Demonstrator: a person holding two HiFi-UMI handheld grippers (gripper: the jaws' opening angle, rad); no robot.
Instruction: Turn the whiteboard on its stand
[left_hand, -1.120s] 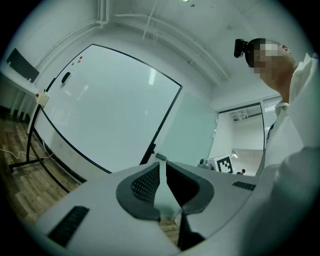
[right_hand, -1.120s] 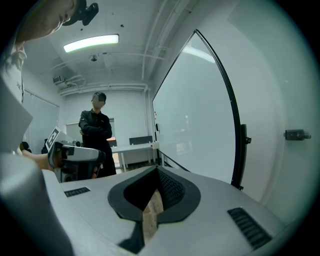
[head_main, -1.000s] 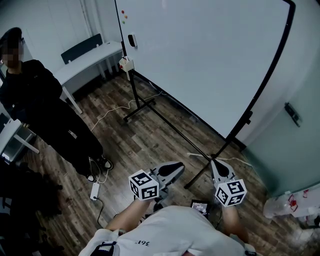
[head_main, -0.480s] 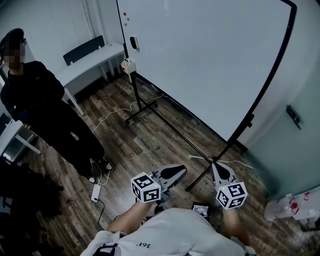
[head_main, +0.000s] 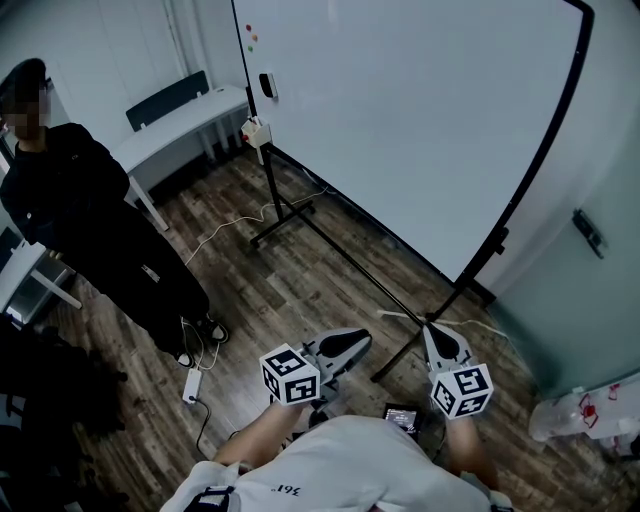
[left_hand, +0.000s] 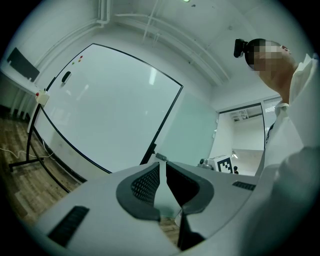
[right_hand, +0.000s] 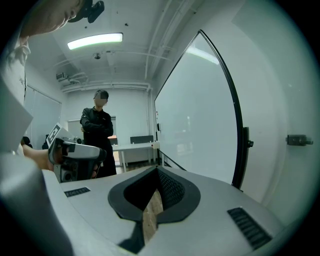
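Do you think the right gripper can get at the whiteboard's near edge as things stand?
Probably yes: nothing stands between the right gripper and the near black-framed edge of the whiteboard, though its shut jaws would need to open first.

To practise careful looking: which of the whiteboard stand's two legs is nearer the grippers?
The right-hand leg, whose foot lies just ahead of the right gripper. The other leg, carrying a white box, stands far back by the desk.

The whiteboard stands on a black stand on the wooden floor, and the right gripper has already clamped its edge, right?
Not clamped. In the right gripper view the right gripper has its jaws shut on nothing, short of the edge of the whiteboard. The rest holds: it stands on a black stand on the wooden floor.
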